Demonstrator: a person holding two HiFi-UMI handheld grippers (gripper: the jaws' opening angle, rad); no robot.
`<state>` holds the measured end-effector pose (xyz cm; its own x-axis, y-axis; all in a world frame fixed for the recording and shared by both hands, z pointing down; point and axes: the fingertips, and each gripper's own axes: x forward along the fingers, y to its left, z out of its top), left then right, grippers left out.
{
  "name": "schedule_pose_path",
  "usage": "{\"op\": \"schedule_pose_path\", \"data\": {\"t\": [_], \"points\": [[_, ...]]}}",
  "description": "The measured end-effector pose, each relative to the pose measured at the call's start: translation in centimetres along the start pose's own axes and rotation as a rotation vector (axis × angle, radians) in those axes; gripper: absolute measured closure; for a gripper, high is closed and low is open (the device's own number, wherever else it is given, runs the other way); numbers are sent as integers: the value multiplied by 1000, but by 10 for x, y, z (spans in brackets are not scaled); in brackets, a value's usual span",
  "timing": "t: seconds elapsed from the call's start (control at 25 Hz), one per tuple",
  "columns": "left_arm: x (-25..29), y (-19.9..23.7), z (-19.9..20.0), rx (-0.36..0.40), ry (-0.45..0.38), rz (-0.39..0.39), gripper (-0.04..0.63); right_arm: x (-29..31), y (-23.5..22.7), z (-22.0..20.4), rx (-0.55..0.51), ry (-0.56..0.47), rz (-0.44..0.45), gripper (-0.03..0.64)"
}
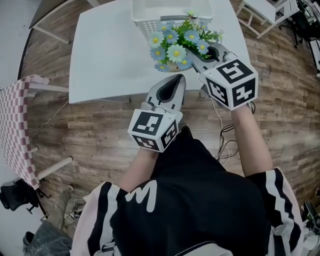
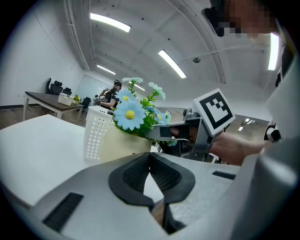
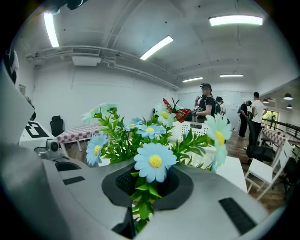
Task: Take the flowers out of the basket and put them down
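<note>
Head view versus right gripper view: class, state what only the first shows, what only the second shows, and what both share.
Only the head view: the marker cube on the right gripper, the person's black top and a cable on the floor.
Only the right gripper view: ceiling lights, standing people, and that gripper's pads pressing a leafy stem.
Both: the blue flowers, the white basket and the white table.
</note>
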<state>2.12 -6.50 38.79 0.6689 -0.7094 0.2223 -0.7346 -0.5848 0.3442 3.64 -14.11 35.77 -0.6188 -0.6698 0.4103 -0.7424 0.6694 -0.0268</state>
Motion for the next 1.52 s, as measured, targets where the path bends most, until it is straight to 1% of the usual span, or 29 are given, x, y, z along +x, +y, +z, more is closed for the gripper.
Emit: {"op": "schedule_pose_path", "data": {"t": [0.2, 0.36, 0.56, 0.68, 0.84, 1.24, 1.52], "points": [[-2, 13, -18, -18, 21, 22, 589, 15, 7, -22, 28, 13, -17, 565], [-2, 24, -25, -18, 33, 31, 589, 29, 12, -34, 20, 19, -40, 565], [3, 32, -41, -27, 57, 37, 589, 39, 8, -50, 62, 7, -48, 565], [6, 36, -47, -26, 69, 38, 589, 48, 5, -61, 77, 21, -57, 565], [9, 44, -53, -47, 77, 46, 589, 58, 2, -74, 95, 41, -72, 565], [16, 55, -68, -90, 96, 59, 589, 70, -2, -87, 115, 39, -96, 565], [18, 56, -73, -99, 106, 57, 589, 76, 1, -94, 109, 32, -104, 565]]}}
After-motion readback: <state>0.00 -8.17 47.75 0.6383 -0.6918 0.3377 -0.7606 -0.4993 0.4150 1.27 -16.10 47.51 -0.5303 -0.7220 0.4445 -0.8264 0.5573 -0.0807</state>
